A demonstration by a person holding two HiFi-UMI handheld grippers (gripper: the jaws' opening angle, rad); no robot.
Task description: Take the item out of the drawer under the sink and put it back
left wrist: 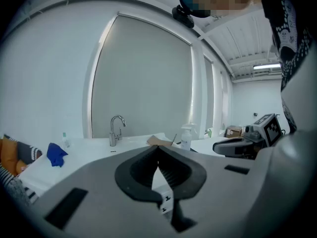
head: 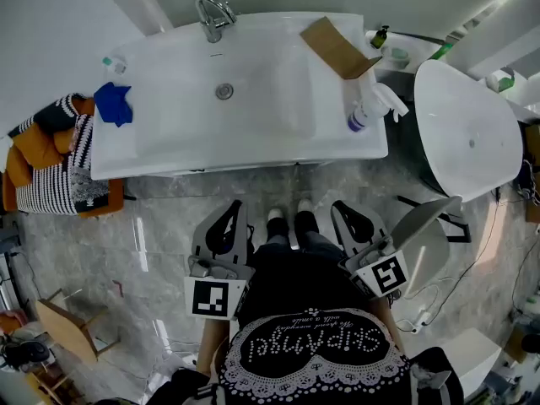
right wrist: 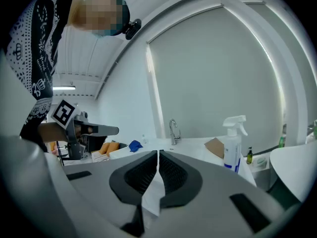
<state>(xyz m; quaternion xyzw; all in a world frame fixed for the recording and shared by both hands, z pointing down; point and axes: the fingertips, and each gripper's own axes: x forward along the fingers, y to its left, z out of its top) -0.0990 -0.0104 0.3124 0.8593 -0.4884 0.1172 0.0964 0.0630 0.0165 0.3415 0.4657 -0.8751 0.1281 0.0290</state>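
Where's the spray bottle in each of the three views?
Head view: the spray bottle is at the sink's right end.
Left gripper view: it stands just right of centre.
Right gripper view: it stands upright, right of centre.
Shared landmark: the faucet, left of the bottle in every view.

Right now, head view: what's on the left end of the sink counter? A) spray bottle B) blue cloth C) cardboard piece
B: the blue cloth lies at the left end of the sink counter, while the spray bottle and cardboard piece sit at its right end.
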